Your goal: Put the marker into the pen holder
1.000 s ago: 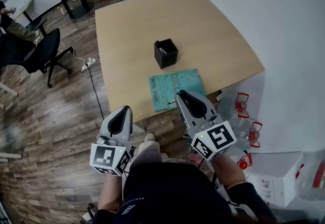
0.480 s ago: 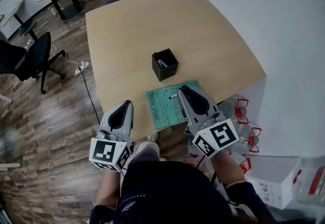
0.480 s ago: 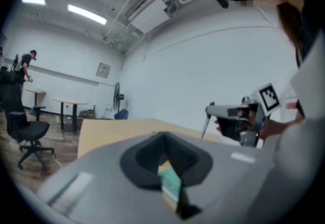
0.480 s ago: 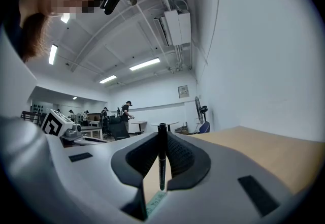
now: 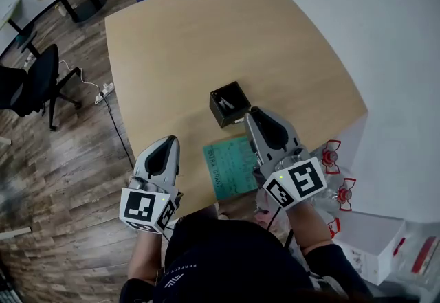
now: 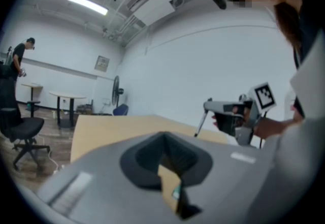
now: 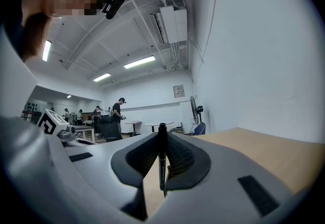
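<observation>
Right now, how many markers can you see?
1. The marker is pinched in the right gripper, near the pen holder. Something pale shows inside the holder, so more may be hidden.

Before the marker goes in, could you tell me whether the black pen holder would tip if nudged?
Probably not: the pen holder looks squat and square, flat on the table. Being small, it seems light, so it might slide instead.

Office: wooden table, swivel chair.
</observation>
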